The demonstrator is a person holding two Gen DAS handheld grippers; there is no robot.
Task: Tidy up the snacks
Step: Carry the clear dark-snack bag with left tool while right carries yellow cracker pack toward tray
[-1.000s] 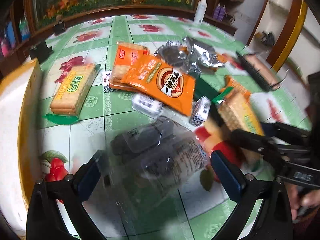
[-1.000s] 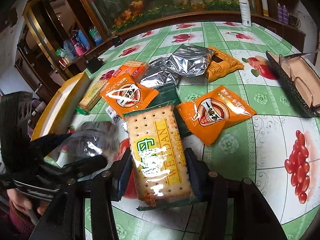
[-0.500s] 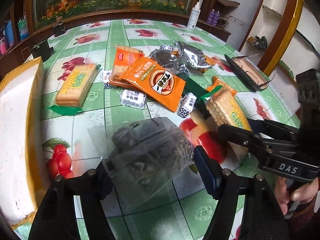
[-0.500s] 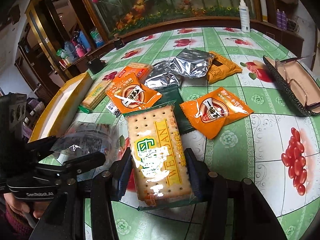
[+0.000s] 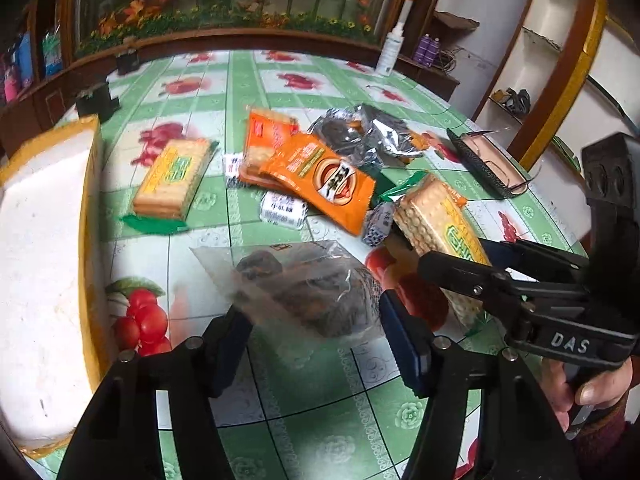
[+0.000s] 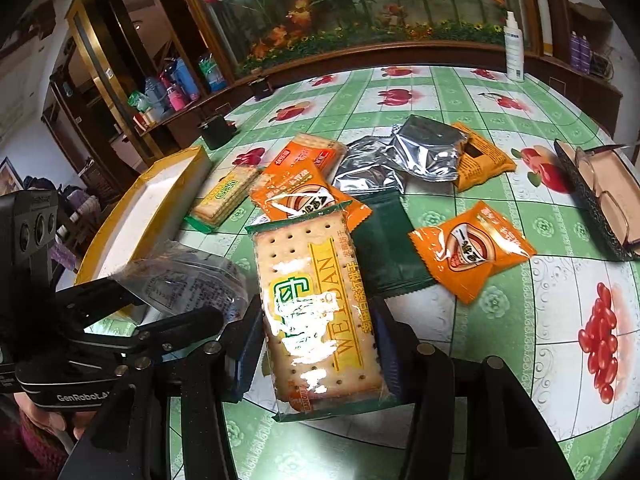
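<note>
A clear bag of dark snacks point(image 5: 304, 280) hangs just above the green fruit-print tablecloth point(image 5: 304, 420). My left gripper point(image 5: 314, 316) is closing its jaws on it, and the blue pads press its two sides. The same bag point(image 6: 188, 280) shows at the left of the right wrist view. My right gripper point(image 6: 320, 320) is shut on a long cracker pack point(image 6: 316, 280) with a yellow-green label, raised off the table. That pack point(image 5: 436, 216) shows at the right of the left wrist view.
A yellow-rimmed white box point(image 5: 40, 240) lies along the left table edge. Mid-table lie another cracker pack point(image 5: 172, 176), orange packets point(image 5: 324, 180), silver bags point(image 5: 372, 132) and small white candies point(image 5: 282, 210). An open glasses case point(image 5: 488, 164) sits far right, a spray bottle point(image 5: 390, 52) at the back.
The left jaws closed in on the clear bag and raised it off the table. The right gripper rose a little with the cracker pack.
</note>
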